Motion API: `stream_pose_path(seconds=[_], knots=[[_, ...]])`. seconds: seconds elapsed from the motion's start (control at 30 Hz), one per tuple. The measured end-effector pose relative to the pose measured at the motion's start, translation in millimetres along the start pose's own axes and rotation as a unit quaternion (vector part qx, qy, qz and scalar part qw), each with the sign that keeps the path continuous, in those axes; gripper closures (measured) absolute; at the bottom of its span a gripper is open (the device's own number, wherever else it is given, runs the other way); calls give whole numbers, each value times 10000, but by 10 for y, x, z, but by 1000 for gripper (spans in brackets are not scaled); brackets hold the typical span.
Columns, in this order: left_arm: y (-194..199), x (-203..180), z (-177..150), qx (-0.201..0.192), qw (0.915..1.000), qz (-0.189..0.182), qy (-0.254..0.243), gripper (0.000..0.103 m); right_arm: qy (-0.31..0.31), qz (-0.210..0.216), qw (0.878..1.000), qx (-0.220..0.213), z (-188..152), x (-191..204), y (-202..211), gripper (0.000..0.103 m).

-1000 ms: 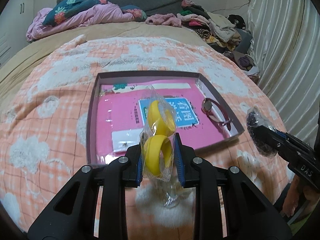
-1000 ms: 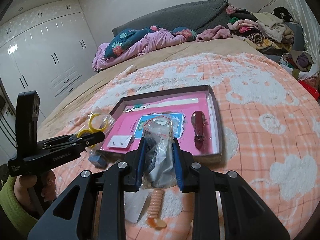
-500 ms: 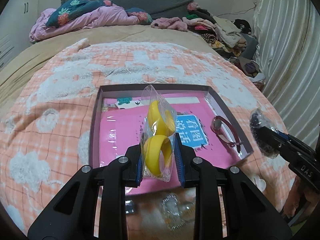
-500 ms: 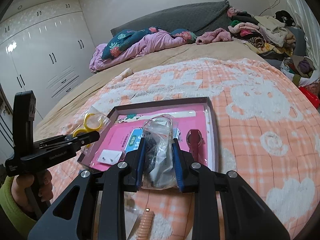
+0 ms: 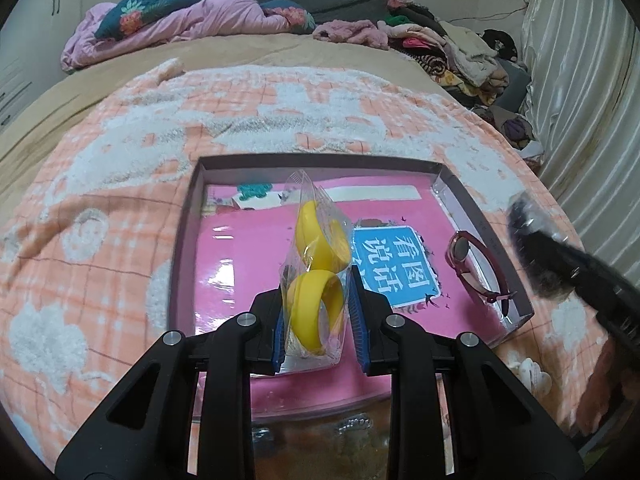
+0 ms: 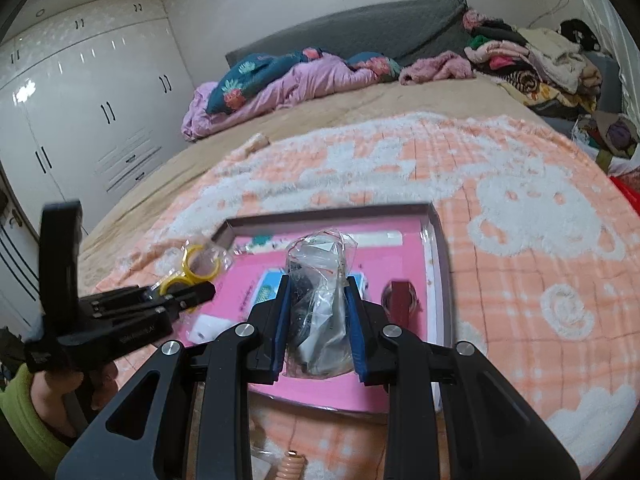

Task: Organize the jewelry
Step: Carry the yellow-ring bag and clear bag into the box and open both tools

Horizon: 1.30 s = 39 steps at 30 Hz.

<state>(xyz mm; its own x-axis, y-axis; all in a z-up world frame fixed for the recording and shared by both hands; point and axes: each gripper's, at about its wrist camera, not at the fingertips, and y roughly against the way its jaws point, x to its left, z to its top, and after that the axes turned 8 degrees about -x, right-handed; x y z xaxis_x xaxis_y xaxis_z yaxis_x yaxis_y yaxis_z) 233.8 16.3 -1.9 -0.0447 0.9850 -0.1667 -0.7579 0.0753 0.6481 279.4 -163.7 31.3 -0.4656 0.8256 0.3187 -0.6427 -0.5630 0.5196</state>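
Fingers [image 5: 357, 312] pinch ring bag [image 5: 316, 280] above tray [image 5: 188, 240].

1. Orange-and-white plaid blanket [image 5: 120, 208] spread over the bed.
2. Crumpled purple quilt [image 6: 280, 88] heaped against the grey headboard [image 6: 380, 28].
3. Pile of mixed clothes [image 6: 532, 56] at the far right corner.
4. White wardrobe doors [image 6: 80, 120] along the left wall.
5. Pale curtain [image 5: 580, 92] hanging at the right.

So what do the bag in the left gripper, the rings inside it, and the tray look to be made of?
Bag: thin clear plastic film, glossy, crinkled, see-through. Yellow rings: probably smooth plastic or resin, opaque, evenly coloured. Tray: likely cardboard, with thin straight folded walls; its pink floor shines with glare.
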Motion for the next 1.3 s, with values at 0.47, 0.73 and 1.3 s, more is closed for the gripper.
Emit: stream_pose_path(seconds=[0.47,0.73,1.3], knots=[[-202,-169,-176,335,9991,-145,-233,85,222,-295,9982,477,-332,-96,-367,78],[-248,-187,-221,421,9986,-155,-267,85,312,-332,9978,477,-378,-102,-426,78],[-196,-119,-232,422,9989,-70,-184,85,-47,-171,9970,747,-455,-136,-514,71]])
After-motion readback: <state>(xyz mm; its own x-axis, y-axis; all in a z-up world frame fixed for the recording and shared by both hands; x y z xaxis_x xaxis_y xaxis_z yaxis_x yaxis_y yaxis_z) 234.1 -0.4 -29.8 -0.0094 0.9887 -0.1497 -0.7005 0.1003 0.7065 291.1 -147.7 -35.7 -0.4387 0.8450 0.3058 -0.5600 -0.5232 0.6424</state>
